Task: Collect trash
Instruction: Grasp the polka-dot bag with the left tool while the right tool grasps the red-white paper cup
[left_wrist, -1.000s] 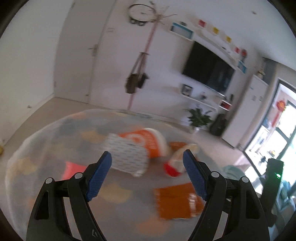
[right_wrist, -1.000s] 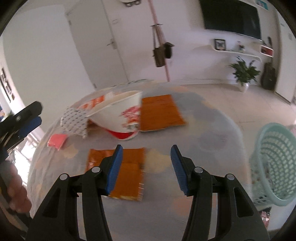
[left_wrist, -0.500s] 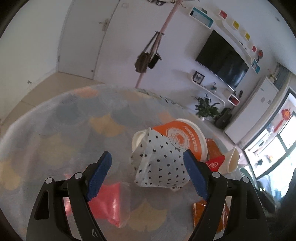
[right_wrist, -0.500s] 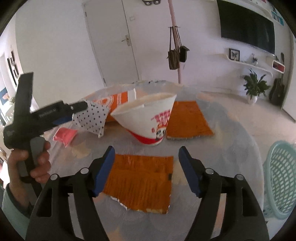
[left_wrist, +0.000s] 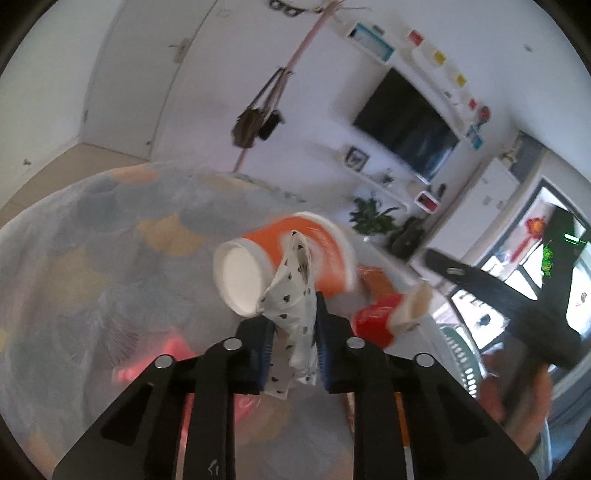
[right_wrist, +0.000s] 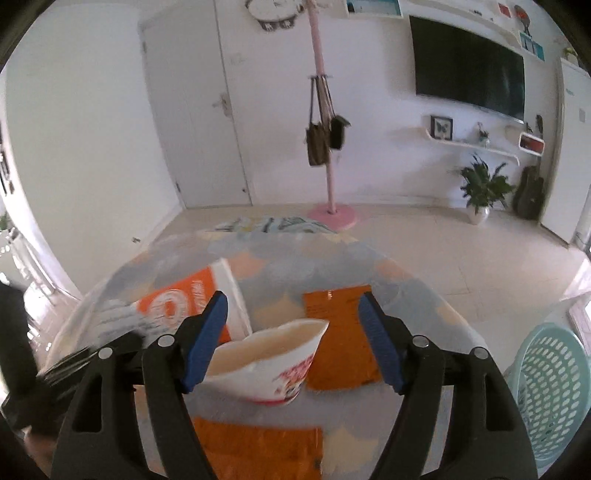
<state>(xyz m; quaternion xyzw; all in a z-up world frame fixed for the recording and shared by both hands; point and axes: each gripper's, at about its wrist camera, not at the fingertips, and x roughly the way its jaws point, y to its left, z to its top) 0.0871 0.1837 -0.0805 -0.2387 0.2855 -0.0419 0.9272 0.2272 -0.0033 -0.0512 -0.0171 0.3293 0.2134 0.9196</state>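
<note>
My left gripper (left_wrist: 293, 345) is shut on a white paper bag with black hearts (left_wrist: 295, 295), crumpled between its blue pads. Behind it an orange-and-white cup (left_wrist: 284, 258) lies on its side; it also shows in the right wrist view (right_wrist: 192, 302). My right gripper (right_wrist: 295, 336) is open, its jaws on either side of a crushed white-and-red noodle cup (right_wrist: 273, 365) just in front. That cup shows in the left wrist view (left_wrist: 391, 314). Orange wrappers lie beyond the cup (right_wrist: 343, 332) and below it (right_wrist: 258, 450). A red packet (left_wrist: 147, 362) lies left of the left gripper.
The trash lies on a round table with a pastel scale-pattern cloth (right_wrist: 369, 266). A mint-green plastic basket (right_wrist: 546, 387) stands at the table's right. A pink coat stand (right_wrist: 325, 147) with bags, a door and a wall TV are behind.
My left gripper closed on the heart-print bag and lifted it. My right gripper moved forward past the near orange wrapper, up to the noodle cup, still open.
</note>
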